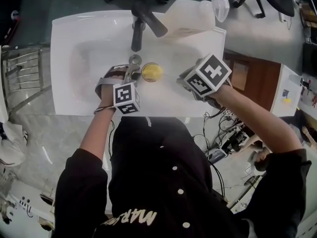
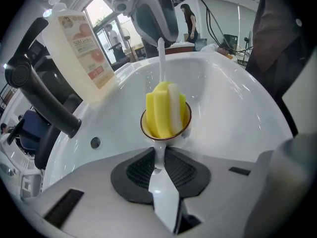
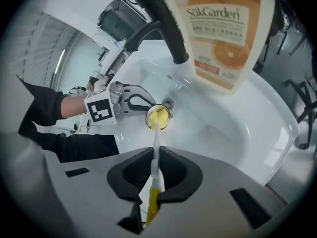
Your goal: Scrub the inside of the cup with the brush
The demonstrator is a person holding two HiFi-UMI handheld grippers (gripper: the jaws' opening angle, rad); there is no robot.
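Right gripper: jaws clamped on brush handle. Left gripper: pinching cup, sponge head inside, sink centre, faucet at 12 o'clock. Risk: hard twisting could wrench cup from its thin hold.

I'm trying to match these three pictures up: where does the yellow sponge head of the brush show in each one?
Head view: the yellow sponge brush head sits centre, in the white sink.
Left gripper view: centre, sticking out of the brown-rimmed cup.
Right gripper view: small, centre, ending the white brush handle.
Shared landmark: the black tap.
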